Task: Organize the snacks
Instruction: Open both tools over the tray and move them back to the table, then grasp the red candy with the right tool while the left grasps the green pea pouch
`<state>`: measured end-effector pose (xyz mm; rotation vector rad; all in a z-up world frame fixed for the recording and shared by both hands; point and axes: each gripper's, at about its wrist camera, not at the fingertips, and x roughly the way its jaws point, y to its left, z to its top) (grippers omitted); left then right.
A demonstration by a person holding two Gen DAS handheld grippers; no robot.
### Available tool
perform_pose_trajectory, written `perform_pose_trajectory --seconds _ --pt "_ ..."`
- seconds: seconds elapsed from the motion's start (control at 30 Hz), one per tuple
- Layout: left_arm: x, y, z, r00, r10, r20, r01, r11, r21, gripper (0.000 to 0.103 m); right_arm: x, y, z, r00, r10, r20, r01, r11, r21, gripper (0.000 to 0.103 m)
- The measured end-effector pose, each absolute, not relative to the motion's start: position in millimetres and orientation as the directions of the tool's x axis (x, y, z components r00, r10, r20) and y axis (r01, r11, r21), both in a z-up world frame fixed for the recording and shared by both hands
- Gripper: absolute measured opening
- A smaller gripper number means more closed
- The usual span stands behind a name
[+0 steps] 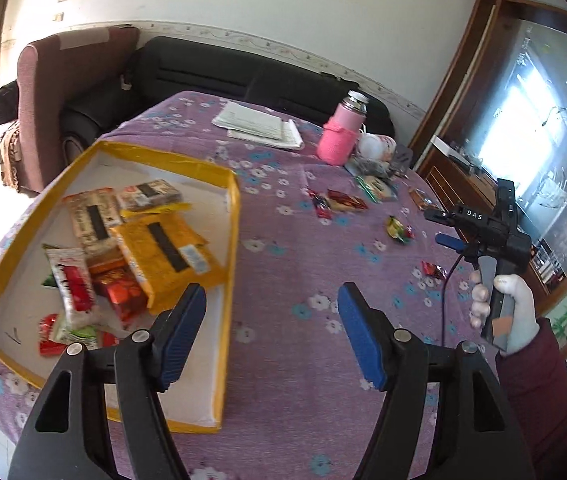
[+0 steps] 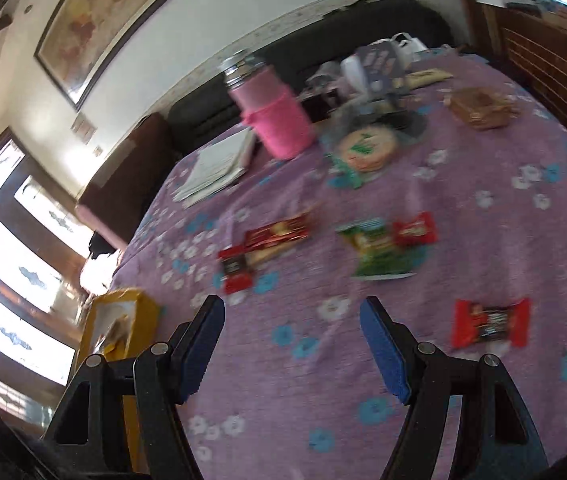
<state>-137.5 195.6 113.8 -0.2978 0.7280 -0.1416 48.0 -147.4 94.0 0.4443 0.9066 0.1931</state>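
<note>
With both grippers empty and their jaws standing apart, the step in hand looks like fetching the next loose snack from the table (image 1: 283, 264) and carrying it to the yellow tray (image 1: 231, 200), which sits toward the table's left edge and already holds a heap of packets, among them a large yellow packet (image 1: 163, 256). Nothing lies between the blue pads of the left gripper (image 1: 271, 332), which hangs over the tray's near right corner; the right gripper (image 2: 291, 344), also spread and bare, hovers above the cloth in the right-hand half of the table, held by a gloved hand (image 1: 511, 312). Nearest to it is the red wrapped bar (image 2: 490, 322), just right of its right finger; a green packet (image 2: 379, 248) touching a small red wrapper (image 2: 415, 230) and a long red packet (image 2: 267, 244) lie farther toward the middle, and a round green-lidded pack (image 2: 367, 146) sits near the far edge beside the pink flask (image 2: 275, 120). Judging from this, the clean move is to swing right over the red bar, square the pads across its short width, lower until they brush the cloth and close gently, since thin foil slips and a pinch of tablecloth would drag neighbouring pieces. The right view is blurred, so slowing before descent seems wise.
</note>
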Motion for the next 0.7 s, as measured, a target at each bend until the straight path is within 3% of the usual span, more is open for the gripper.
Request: perform_pose_trajectory --seconds 0.2,0.37,0.5,0.57,0.6,0.7 --pt "-130.2 177.5 111.6 0.716 -0.250 -0.652 0.039 0.947 -0.320 0.068 78.6 -210.0 71.0 0.601 0.231 -0.765 0.148 0.909 0.390 0.073" --pt "-127.2 171.2 111.2 0.709 -0.231 -0.666 0.030 0.954 -0.298 0.068 119.2 -196.2 55.4 0.595 0.240 -0.767 0.134 0.911 0.389 0.073" --pt "-123.5 167.9 106.6 0.696 -0.229 -0.680 0.028 0.956 -0.293 0.068 143.7 -178.0 45.0 0.591 0.159 -0.791 0.132 0.948 0.289 0.069" --pt "-121.8 166.2 104.9 0.691 -0.232 -0.684 0.033 0.956 -0.291 0.068 153.5 -167.0 33.4 0.545 0.141 -0.827 0.115 0.964 0.240 0.050" --pt "-121.1 165.2 104.5 0.690 -0.234 -0.685 0.036 0.956 -0.291 0.068 154.6 -162.8 27.4 0.515 0.150 -0.844 0.099 0.968 0.232 0.033" --pt "-118.5 163.5 103.2 0.688 -0.243 -0.684 0.047 0.955 -0.292 0.068 136.6 -143.4 26.2 0.465 0.224 -0.856 0.008 0.966 0.257 0.026"
